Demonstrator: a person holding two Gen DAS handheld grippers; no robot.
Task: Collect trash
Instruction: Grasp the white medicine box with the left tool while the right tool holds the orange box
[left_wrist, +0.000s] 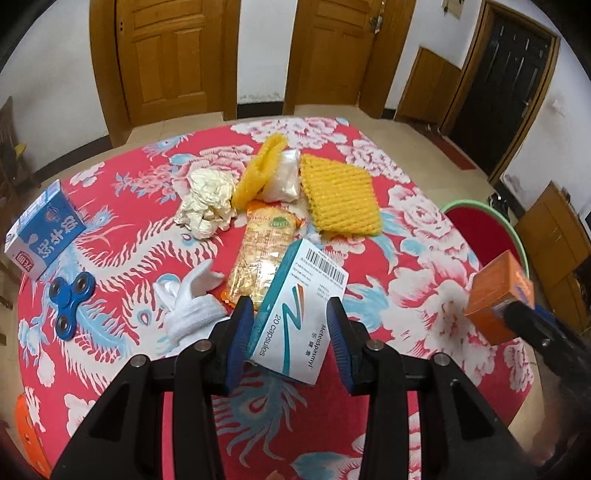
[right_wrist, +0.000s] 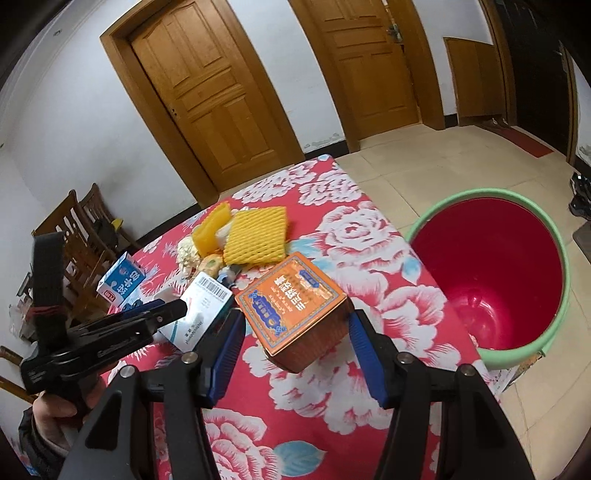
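Now | left gripper (left_wrist: 288, 328) fingers clamp capsule box (left_wrist: 301, 314) | right gripper (right_wrist: 295, 332) fingers clamp orange box (right_wrist: 295, 310)

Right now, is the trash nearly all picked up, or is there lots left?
Lots left. The red bin looks empty inside, so nothing seems binned yet. In hand: the left gripper holds the capsule box, and the right gripper holds the orange box near the bin. Still on the table: milk carton, crumpled paper, yellow foam nets, snack bag, white cloth and blue spinner.
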